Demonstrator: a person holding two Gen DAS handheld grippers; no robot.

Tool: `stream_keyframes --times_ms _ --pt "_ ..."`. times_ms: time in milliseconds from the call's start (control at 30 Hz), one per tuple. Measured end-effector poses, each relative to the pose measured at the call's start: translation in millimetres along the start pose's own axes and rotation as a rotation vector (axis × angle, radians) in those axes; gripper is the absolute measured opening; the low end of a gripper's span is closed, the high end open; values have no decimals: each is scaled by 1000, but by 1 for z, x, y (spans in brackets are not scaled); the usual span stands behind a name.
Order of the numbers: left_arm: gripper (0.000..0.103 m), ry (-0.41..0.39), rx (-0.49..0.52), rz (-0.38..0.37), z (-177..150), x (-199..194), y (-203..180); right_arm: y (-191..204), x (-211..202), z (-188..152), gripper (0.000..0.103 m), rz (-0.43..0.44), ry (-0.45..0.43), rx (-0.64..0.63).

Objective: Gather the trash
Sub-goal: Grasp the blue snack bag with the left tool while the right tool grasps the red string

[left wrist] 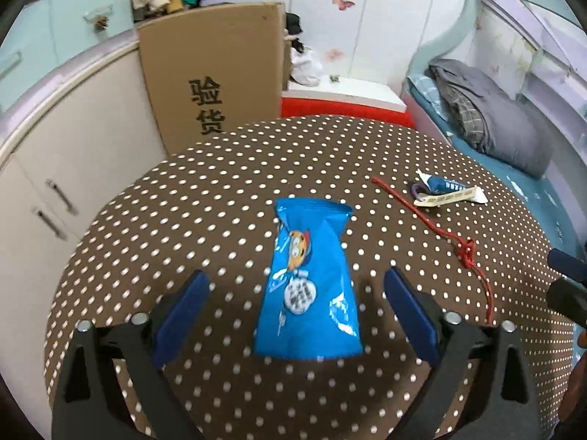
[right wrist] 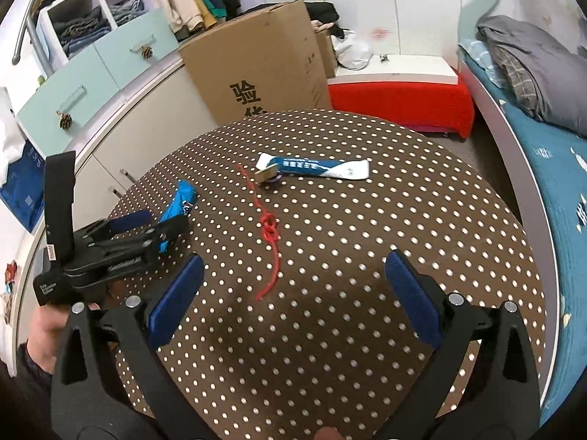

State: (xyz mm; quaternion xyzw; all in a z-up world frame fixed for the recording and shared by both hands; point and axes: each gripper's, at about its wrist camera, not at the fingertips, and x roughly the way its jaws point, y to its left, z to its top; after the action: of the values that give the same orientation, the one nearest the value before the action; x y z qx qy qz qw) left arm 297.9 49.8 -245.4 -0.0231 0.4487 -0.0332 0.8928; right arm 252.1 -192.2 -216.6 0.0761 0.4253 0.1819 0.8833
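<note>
The dotted brown table [left wrist: 154, 198] lay beneath both my grippers. My left gripper [left wrist: 297, 286] stood spread, pads off the blue snack wrapper [left wrist: 310, 278] lying flat between them. My right gripper [right wrist: 295, 269] gaped wide too, holding nothing, the red cord [right wrist: 269, 234] just ahead, the white-and-blue packet [right wrist: 319, 169] farther beyond.

A brown dotted table [left wrist: 227, 190] bears a blue wrapper [left wrist: 312, 282], red cord [left wrist: 433, 227] and seemingly two small packets [left wrist: 445, 192].
</note>
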Motion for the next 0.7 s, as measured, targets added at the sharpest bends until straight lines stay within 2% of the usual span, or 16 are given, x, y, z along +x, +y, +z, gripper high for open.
stream_keyframes --times_ms 67,167,233,300,333,367,400,500,633,700 --pt "43 -12 37 12 1 -1 -2 4 8 3 97 -3 7 -13" --pt "41 -19 50 -35 -6 -6 -3 11 27 9 97 -18 25 -31" --pt "40 -29 44 -42 -14 -11 3 19 42 12 91 -33 37 -71" --pt "39 -36 8 -60 -22 -18 10 25 53 13 69 -42 54 -98" --pt "39 -37 -4 -62 -26 -21 12 29 59 12 67 -51 63 -116" --pt "39 -40 -18 -62 -31 -25 16 34 60 11 53 -67 51 -147" --pt "39 -41 -27 -64 -33 -26 16 38 61 10 32 -81 45 -171" --pt "39 -45 -50 -63 -43 -34 21 43 60 3 9 -57 55 -186" --pt "38 -44 -79 -85 -55 -44 22 37 44 -13 8 -8 57 -149" --pt "22 -44 -68 -97 -61 -50 16 28 26 -25 8 6 36 -127"
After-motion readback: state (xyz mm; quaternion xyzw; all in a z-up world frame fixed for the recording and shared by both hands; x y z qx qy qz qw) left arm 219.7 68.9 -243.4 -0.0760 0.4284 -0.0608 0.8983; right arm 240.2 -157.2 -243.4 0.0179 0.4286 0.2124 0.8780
